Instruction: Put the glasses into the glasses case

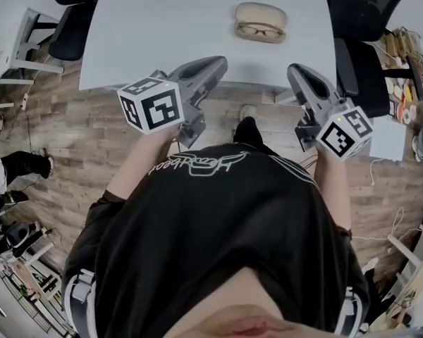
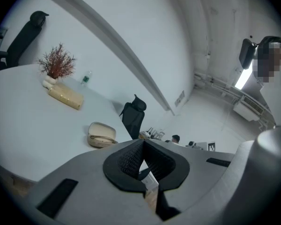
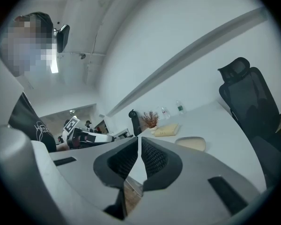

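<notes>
At the left, holds the left gripper [image 1: 217, 63] clenched on nothing at the table [image 1: 162, 34] edge. Ahead of both tips, well apart, shows the glasses [image 1: 259, 29] lying in the open glasses case [image 1: 261, 13]. Rightmost, holds the right gripper [image 1: 297, 70] pinched together, empty.

The right gripper [image 3: 139, 146] has its jaws almost together with nothing between them. Beyond, the white desk [image 3: 225, 135] carries the glasses case [image 3: 191, 143], a beige box [image 3: 166, 130] and a reddish plant [image 3: 151, 118]. A black chair [image 3: 250, 102] stands beside it.
</notes>
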### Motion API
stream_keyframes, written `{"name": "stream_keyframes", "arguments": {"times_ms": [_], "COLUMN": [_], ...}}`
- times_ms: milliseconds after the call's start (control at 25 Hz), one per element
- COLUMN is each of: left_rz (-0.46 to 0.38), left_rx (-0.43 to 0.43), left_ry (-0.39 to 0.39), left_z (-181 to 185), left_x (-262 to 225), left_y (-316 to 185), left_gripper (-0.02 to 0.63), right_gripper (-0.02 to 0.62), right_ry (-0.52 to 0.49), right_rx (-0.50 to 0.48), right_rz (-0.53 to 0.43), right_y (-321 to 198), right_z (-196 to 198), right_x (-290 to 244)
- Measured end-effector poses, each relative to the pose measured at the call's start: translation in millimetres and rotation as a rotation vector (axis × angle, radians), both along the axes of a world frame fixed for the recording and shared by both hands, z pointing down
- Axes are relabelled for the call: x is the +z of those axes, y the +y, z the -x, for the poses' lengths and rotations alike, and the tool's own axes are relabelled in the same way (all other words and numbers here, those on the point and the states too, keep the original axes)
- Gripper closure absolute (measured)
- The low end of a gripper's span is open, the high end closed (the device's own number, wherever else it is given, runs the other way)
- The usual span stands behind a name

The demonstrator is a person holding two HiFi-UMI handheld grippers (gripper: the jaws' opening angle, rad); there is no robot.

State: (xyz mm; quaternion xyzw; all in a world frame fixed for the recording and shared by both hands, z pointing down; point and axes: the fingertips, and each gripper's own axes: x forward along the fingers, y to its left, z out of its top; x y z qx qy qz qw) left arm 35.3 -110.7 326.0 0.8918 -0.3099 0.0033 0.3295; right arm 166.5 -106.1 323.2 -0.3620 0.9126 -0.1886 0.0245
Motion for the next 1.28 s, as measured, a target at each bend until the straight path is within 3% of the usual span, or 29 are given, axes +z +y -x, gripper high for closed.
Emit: {"name": "stream_keyframes", "arguments": {"times_ms": [200,640,1280], "left_rz": [-0.045,-0.054,-0.057], "left_rx": [0.023,0.05,0.086], "left_ry": [0.024,0.06,0.077], "left_z": [10.2,15.3,13.0], "left_x": [-19.1,-30.1,-35.5], "left_y": [49.8,94.5,116.8], "left_gripper": [0.6,0.6,0.6], "right_gripper": [0.573,0.584,0.586], "right_ry": [-0.005,0.012,0.032], "right_rx": [-0.001,0.02,0.036], "right_rz": [-0.038,-0.049,-0.056], "right_y": [58.0,107.8,130.5], "right_z": [18.3,31.5,37.3], "right_x": [-16.2,-26.3,-31.0]}}
